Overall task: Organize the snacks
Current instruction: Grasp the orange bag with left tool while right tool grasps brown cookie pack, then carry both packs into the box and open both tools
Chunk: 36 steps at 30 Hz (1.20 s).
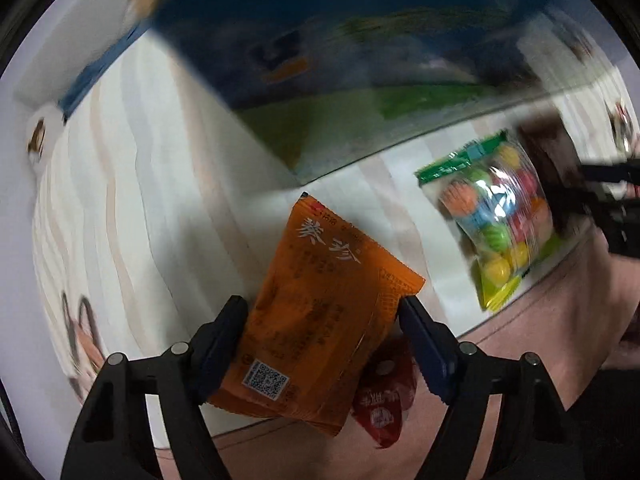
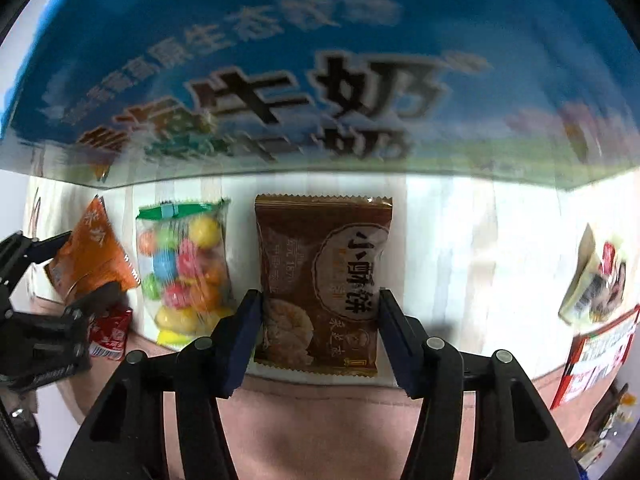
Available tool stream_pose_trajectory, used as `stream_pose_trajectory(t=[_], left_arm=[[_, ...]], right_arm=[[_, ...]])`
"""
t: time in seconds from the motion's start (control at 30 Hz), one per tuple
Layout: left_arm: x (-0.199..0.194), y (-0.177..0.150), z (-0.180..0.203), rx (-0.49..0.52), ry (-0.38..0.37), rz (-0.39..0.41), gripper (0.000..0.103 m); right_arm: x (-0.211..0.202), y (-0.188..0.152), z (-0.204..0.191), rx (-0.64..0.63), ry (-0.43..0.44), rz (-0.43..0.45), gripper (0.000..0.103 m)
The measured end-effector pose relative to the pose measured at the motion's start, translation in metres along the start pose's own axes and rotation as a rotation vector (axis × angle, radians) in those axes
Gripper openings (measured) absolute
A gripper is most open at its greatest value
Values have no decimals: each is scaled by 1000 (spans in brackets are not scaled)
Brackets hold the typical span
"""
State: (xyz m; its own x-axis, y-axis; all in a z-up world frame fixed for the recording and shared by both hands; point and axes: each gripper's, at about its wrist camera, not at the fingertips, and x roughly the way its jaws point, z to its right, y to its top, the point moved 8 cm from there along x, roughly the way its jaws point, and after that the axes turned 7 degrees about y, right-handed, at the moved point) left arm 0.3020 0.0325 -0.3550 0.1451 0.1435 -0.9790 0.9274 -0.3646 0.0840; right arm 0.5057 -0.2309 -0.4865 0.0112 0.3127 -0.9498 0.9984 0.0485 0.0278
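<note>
Item 1, orange packet (image 1: 320, 320): clamped between the pads of the left tongs (image 1: 322, 340), lifted and tilted above the near edge of the tabletop (image 1: 160, 200), not yet laid down.

Item 2, brown biscuit packet (image 2: 322, 280): flat on the tabletop, upright to the camera, beside the candy bag. The right tongs (image 2: 320, 332) straddle its lower half with jaws about as wide as the packet; the left pad seems to touch its edge, the right shows a sliver of gap. Whether they grip or have let go cannot be told.

Item 3, bag of coloured candy balls (image 2: 186, 268): lying flat between items 1 and 2, apparently placed.

Item 4, red packet (image 1: 382, 396): below the orange one, on the pink surface (image 2: 320, 420), unsorted.

Item 5, further packets (image 2: 596, 280): far right, well apart from the row, unsorted.

Backdrop: blue milk carton (image 2: 320, 60) behind the row.

Status, judged: a row is under way, about half done.
</note>
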Motion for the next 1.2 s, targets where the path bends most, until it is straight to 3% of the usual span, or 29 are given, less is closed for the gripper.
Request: stream_pose_trajectory(t=[0.13, 0.27, 0.37, 0.5, 0.6, 0.7, 0.73, 0.77, 0.8, 0.93, 1.03, 1.2], left_arm=[[0, -19, -10, -211, -93, -30, 73], [5, -66, -31, -509, -140, -123, 73], [2, -98, -34, -635, -181, -137, 73], [4, -118, -20, -617, -214, -150, 73], [8, -119, -18, -581, -201, -161, 73], [8, -112, -22, -614, -194, -148, 73], [7, -108, -25, -636, -192, -136, 70], [8, -110, -30, -650, -180, -129, 56], [7, -110, -33, -660, -169, -125, 51], [3, -122, -34, -691, -158, -115, 49], [-6, -133, -30, -705, -142, -108, 48], [-54, -157, -19, -779, -150, -42, 48]], right_arm=[[-1, -21, 7, 34, 25, -22, 60], [-3, -47, 13, 53, 42, -53, 60], [-1, -67, 14, 63, 57, -84, 60], [8, -84, 13, 80, 75, -126, 62], [15, -83, 12, 90, 72, -132, 64], [20, -76, 16, 104, 66, -125, 64], [24, -72, 19, 113, 67, -122, 62], [25, -72, 20, 115, 60, -116, 62], [26, -73, 21, 116, 61, -107, 62], [22, -71, 32, 86, 46, -74, 61], [15, -81, 25, 71, 45, -56, 61], [-10, -90, 7, 62, 93, -19, 61]])
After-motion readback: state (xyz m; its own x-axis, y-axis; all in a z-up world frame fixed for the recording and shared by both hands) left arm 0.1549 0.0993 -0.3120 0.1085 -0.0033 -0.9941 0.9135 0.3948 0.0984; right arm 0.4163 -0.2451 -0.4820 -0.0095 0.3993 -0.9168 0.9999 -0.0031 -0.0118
